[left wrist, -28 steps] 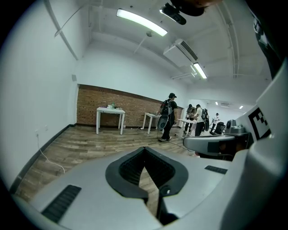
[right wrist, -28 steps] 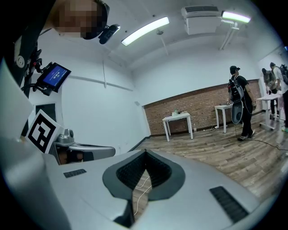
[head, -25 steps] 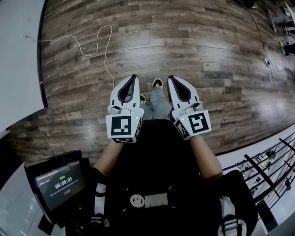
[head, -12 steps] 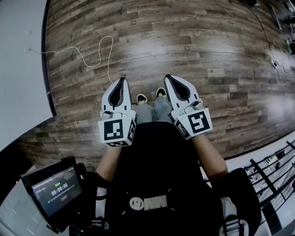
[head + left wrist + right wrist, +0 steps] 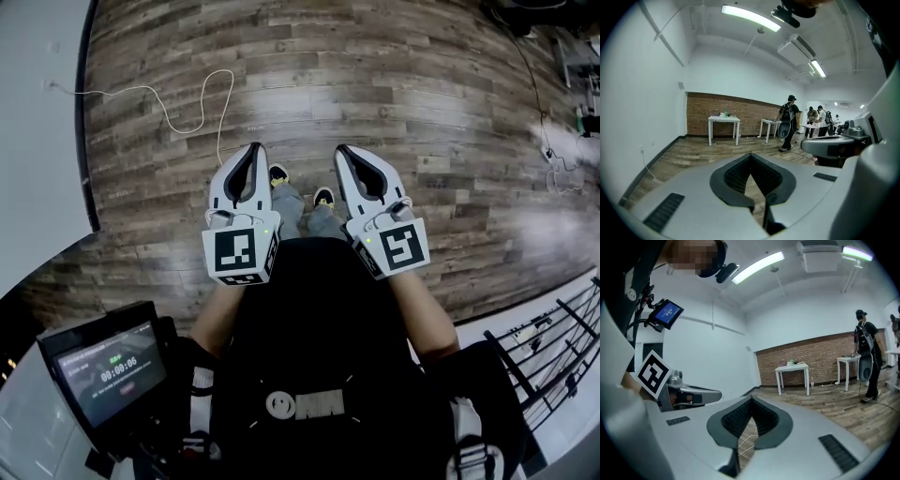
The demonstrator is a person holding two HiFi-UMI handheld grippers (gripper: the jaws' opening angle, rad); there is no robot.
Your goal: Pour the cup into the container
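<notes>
Honestly, I am struggling to pin down the task's own things. A few small things (image 5: 724,114) are sitting on a white worktop (image 5: 723,119) against the brick wall (image 5: 701,119) far across the room. They are too small for me to tell whether any of them is the cup or the container. A second white worktop (image 5: 769,123) is standing just to the right of the first. One person with a backpack (image 5: 788,123) is standing beside it, and at least three more people (image 5: 820,119) are gathering further right.

Nearer in, I am watching two tools held side by side but apart, out in front of the person's body above the wooden floor (image 5: 422,84). The left tool (image 5: 254,150) is keeping its jaws pressed together at the tips with nothing between them. The right tool (image 5: 343,151) is doing the same. Each is carrying one marker cube, so I am counting two: the left cube (image 5: 242,255) and the right cube (image 5: 397,247).

Between the tools, two shoes are showing, the left shoe (image 5: 278,174) and the right shoe (image 5: 322,197). One white cable (image 5: 187,108) is looping across the boards.

One screen (image 5: 111,367) is glowing at the lower left, showing a timer that seems to read 00:00:06. Its smaller lines are too blurred for me to read. Two strip lights are shining overhead, the nearer light (image 5: 750,18) and the farther light (image 5: 816,68).
</notes>
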